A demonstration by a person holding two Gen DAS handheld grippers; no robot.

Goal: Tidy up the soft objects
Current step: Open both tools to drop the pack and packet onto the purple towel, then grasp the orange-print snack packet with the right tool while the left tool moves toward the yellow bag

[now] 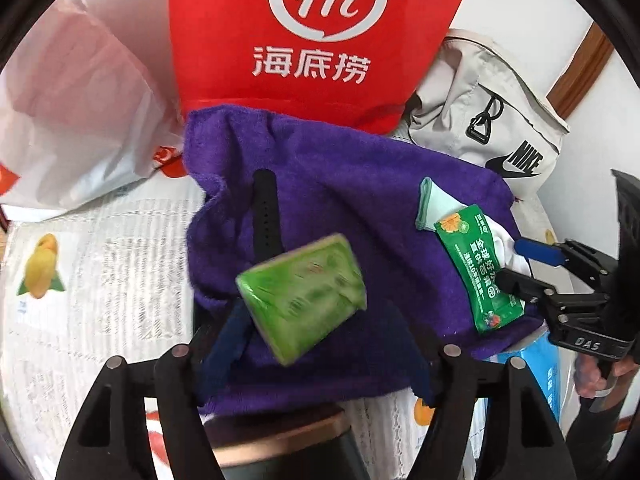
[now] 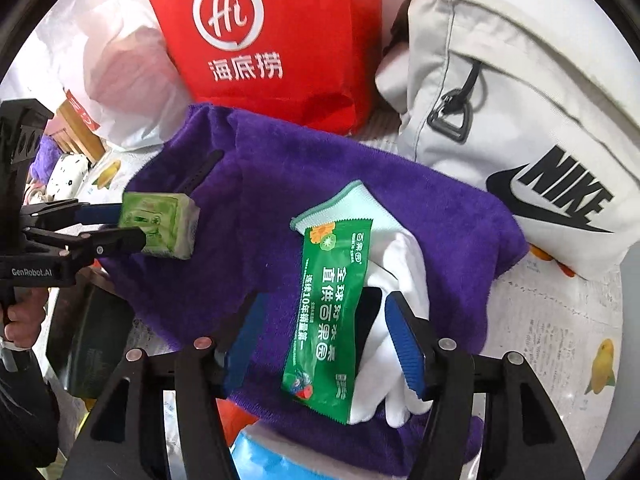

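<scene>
A purple towel [image 1: 340, 200] lies spread on the table, also in the right wrist view [image 2: 260, 184]. A green tissue pack [image 1: 302, 294] is in the air between the wide-apart fingers of my left gripper [image 1: 320, 344]; in the right wrist view the pack [image 2: 160, 226] sits at that gripper's [image 2: 132, 226] fingertips. My right gripper [image 2: 324, 336] is open over a green sachet [image 2: 330, 316] and a white glove [image 2: 400, 332]. A black watch strap [image 1: 266, 212] lies on the towel.
A red Haidilao bag [image 1: 312, 36] stands behind the towel, a white plastic bag [image 1: 76, 112] to its left, a grey Nike bag [image 2: 520, 128] to its right. A blue packet [image 2: 260, 460] lies under the towel's near edge. A fruit-print cloth [image 1: 100, 280] covers the table.
</scene>
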